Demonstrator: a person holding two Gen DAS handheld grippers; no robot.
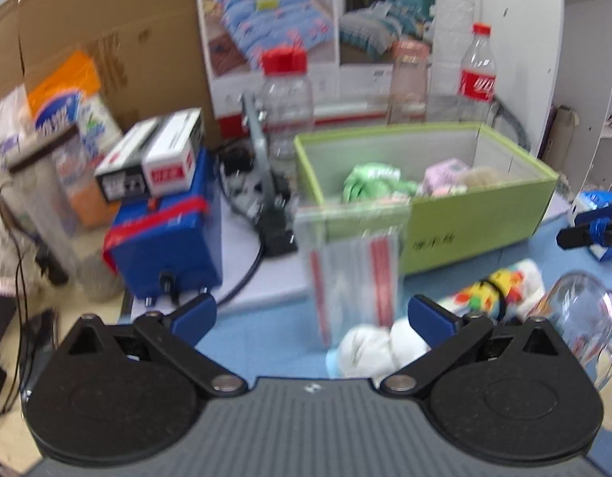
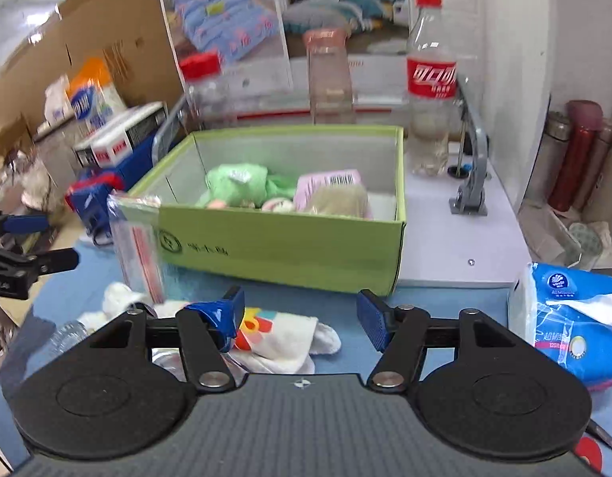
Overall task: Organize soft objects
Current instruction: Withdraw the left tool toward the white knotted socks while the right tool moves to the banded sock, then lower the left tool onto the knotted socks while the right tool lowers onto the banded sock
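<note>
A green box (image 1: 481,218) (image 2: 282,246) stands open on the desk and holds a green plush toy (image 2: 236,185), a pink packet (image 2: 330,181) and a beige soft thing (image 2: 339,200). White patterned socks (image 2: 284,336) (image 1: 492,286) lie on the blue mat in front of the box. A white soft bundle (image 1: 379,348) lies just ahead of my left gripper (image 1: 312,314), which is open and empty. My right gripper (image 2: 300,318) is open and empty above the socks. A clear plastic bag with red stripes (image 1: 355,266) (image 2: 137,246) stands at the box's front left corner.
Bottles (image 2: 431,79) stand behind the box. A blue machine (image 1: 167,238) with small cartons on top is at left. A tissue pack (image 2: 572,318) lies at right. A clear glass object (image 1: 584,318) lies on the mat. A cardboard box (image 1: 107,39) and white shelf (image 1: 584,59) stand behind.
</note>
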